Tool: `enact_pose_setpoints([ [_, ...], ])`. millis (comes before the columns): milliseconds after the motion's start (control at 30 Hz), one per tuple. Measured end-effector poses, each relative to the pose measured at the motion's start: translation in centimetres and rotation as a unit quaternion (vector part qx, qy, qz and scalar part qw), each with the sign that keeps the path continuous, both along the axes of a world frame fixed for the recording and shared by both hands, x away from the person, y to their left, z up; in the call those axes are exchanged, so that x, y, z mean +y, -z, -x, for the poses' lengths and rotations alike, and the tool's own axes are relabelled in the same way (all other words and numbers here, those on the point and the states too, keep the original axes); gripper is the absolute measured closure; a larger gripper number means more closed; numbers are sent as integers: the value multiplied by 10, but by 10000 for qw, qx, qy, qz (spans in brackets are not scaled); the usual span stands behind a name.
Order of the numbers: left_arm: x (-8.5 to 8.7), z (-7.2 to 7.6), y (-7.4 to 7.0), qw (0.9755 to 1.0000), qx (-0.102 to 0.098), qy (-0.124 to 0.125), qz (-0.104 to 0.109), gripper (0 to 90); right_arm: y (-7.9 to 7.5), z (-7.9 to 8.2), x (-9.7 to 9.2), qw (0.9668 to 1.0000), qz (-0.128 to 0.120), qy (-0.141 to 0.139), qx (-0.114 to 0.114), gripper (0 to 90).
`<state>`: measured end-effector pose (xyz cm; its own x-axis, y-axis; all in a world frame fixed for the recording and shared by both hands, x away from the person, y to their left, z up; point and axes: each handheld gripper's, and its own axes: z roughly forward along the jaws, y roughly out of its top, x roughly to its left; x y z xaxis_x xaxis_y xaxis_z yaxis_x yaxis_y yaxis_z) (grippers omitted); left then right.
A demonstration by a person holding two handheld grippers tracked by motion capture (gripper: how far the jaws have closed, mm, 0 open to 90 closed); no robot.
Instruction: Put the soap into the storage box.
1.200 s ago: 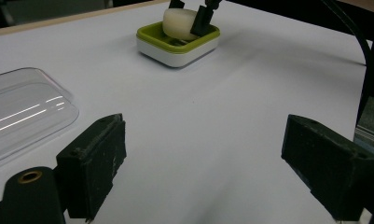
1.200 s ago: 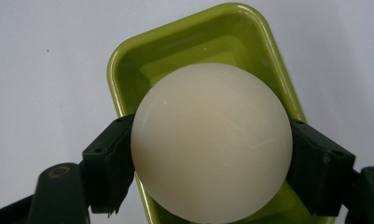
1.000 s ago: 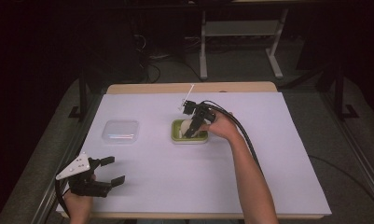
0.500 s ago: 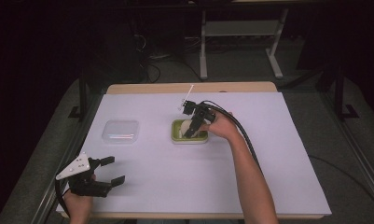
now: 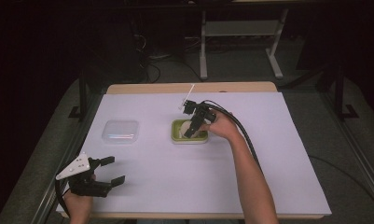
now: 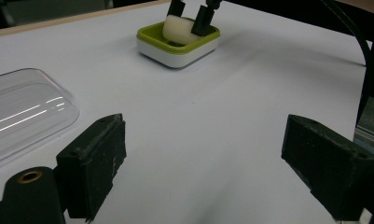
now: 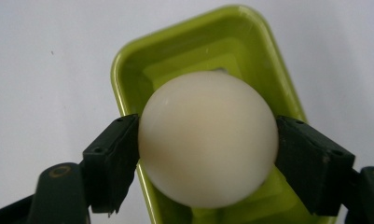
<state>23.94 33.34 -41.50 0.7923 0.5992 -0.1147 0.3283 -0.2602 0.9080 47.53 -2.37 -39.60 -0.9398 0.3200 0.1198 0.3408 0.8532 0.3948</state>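
A cream-white rounded lump (image 7: 208, 135) lies in a lime-green dish (image 7: 128, 60) at the middle of the table. My right gripper (image 7: 207, 151) reaches down into the dish, and its jaws have just been closing; both pads now press the lump's sides. The high view shows the same dish (image 5: 175, 132), the lump (image 5: 186, 125) and the right gripper (image 5: 190, 131). My left gripper (image 5: 117, 169) rests near the front left edge, open, with nothing between its jaws. Its own view looks across the white surface past the open left gripper (image 6: 205, 140) to the dish (image 6: 175, 56) and the lump (image 6: 177, 28).
A clear plastic lid (image 5: 121, 130) lies flat to the left of the dish and appears at the left as the lid (image 6: 21, 112). The right gripper's black cable (image 5: 243, 135) trails along the forearm. White paper covers the table (image 5: 278, 154).
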Motion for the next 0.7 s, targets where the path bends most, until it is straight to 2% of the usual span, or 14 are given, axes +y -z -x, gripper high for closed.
enact_pose_setpoints([
  [100,0,0,0,10000,4,3,7,131,-7,-1,-4,9995,-309,3,-8,305],
  [167,-1,0,0,10000,1,10,0,131,-10,0,-4,9997,-232,-22,-43,283],
  [300,-1,0,0,10000,-2,8,2,131,-11,1,-7,9996,-261,47,48,286],
  [533,-1,0,0,10000,-3,13,-17,131,-16,5,-14,9997,-228,32,20,279],
  [567,-2,0,0,10000,-4,13,-7,131,-18,6,-15,9997,-236,50,10,278],
  [633,-2,1,0,10000,5,17,-8,131,-20,9,-21,9994,-312,45,-167,283],
  [700,-3,0,0,10000,3,29,-33,131,-22,11,-28,9992,-373,102,-89,278],
])
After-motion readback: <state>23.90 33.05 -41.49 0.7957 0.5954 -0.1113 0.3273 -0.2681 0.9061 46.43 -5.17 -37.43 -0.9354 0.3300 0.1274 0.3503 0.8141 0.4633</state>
